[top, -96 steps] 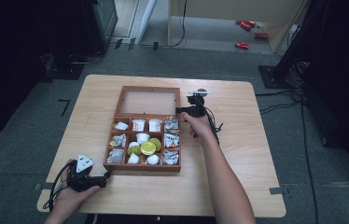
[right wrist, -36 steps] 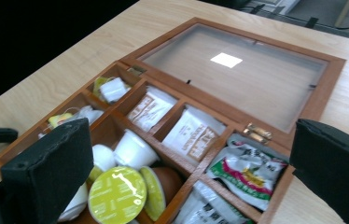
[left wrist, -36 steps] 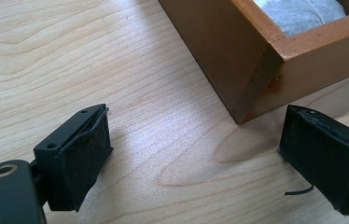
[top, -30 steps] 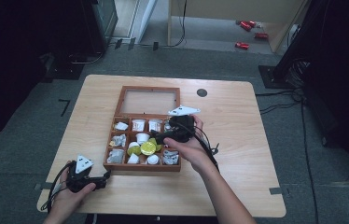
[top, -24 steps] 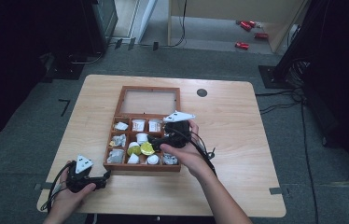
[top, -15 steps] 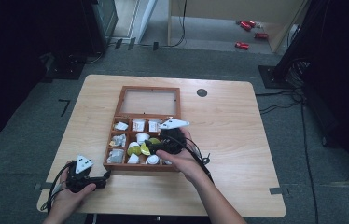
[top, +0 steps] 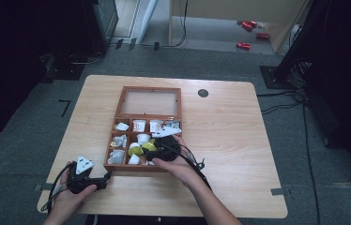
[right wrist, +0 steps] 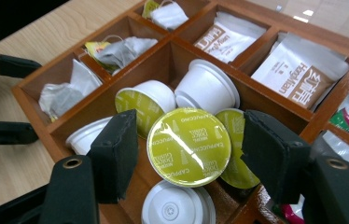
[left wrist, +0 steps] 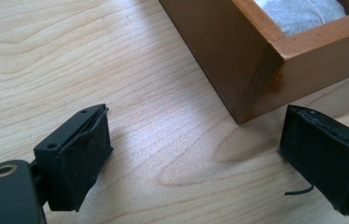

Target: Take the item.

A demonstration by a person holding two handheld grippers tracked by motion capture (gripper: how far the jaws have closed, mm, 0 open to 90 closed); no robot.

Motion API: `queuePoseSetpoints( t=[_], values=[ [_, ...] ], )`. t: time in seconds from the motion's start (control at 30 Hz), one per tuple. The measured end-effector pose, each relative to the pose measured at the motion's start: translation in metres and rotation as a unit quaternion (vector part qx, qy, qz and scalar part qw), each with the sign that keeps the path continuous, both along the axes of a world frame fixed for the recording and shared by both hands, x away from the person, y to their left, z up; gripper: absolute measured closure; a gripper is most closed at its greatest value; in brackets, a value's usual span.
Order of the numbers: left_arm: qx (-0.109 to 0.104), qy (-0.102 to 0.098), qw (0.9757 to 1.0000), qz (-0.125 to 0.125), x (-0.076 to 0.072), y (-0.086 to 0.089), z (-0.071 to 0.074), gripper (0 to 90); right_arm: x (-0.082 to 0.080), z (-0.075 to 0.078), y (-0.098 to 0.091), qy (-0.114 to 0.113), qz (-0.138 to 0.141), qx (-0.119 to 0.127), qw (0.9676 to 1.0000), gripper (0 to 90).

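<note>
My right gripper (right wrist: 189, 151) hangs over the middle compartment of the partitioned brown wooden box (top: 123, 97), its jaws just now closing in from either side of a round coffee capsule with a yellow-green foil lid (right wrist: 189, 147); narrow gaps remain, so the pads are not yet pressing it. That capsule lies tilted atop other white and green capsules (right wrist: 205, 86). My left gripper (left wrist: 196, 154) rests low over the pale wooden table (left wrist: 70, 56), jaws spread wide and empty, just beside the box's near corner.
</note>
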State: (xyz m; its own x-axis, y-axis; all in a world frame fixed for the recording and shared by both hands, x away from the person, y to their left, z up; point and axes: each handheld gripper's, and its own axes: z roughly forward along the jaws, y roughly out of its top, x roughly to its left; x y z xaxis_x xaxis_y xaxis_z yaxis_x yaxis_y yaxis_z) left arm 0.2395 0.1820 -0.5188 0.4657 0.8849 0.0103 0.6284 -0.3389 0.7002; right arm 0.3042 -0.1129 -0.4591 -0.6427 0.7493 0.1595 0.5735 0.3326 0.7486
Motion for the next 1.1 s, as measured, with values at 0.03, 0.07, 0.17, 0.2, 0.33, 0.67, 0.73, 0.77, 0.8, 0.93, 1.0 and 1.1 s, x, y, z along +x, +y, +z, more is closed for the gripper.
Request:
queuePoseSetpoints(
  t=[0.03,0.07,0.17,0.2,0.33,0.67,0.73,0.77,0.8,0.93,1.0,1.1],
  values=[
    [0.0,0.0,1.0,0.0,0.0,0.0,0.0,9.5,0.0,-0.002,0.001,0.001,-0.001,-0.003,1.0,37.3],
    [0.0,0.0,1.0,0.001,0.0,0.0,0.0,9.4,0.001,-0.004,0.002,0.003,-0.004,-0.004,1.0,37.5],
    [0.001,0.0,1.0,0.001,0.0,0.0,0.0,9.5,0.002,-0.007,0.004,0.009,-0.007,-0.012,0.9999,37.9],
    [0.0,0.0,1.0,0.001,0.0,0.0,0.0,9.4,0.003,-0.009,0.005,0.01,-0.008,-0.018,0.9998,37.9],
    [0.001,0.0,1.0,0.001,0.0,0.0,0.0,9.4,0.004,-0.014,0.008,0.018,-0.007,-0.024,0.9995,37.4],
    [0.0,0.0,1.0,0.001,-0.001,0.0,0.0,9.4,0.006,-0.016,0.015,0.032,-0.013,-0.046,0.9983,33.3],
    [0.0,0.0,1.0,0.001,-0.001,0.0,0.0,9.5,0.006,-0.017,0.017,0.033,-0.008,-0.053,0.998,30.2],
    [0.0,0.0,1.0,0.002,-0.001,0.0,0.0,9.4,0.006,-0.017,0.019,0.034,-0.007,-0.057,0.9978,29.6],
    [0.0,0.0,1.0,0.002,-0.002,0.0,0.0,9.5,0.007,-0.018,0.02,0.04,-0.005,-0.058,0.9975,28.2],
    [0.0,0.001,1.0,0.002,-0.002,0.001,0.0,9.4,0.007,-0.019,0.025,0.037,-0.004,-0.079,0.9962,28.0],
    [0.0,0.0,1.0,0.002,-0.002,0.001,0.0,9.4,0.007,-0.02,0.027,0.038,-0.005,-0.09,0.9952,29.0],
    [0.0,0.001,1.0,0.002,-0.002,0.001,0.0,9.5,0.008,-0.02,0.028,0.039,-0.007,-0.101,0.9941,33.9]
  ],
)
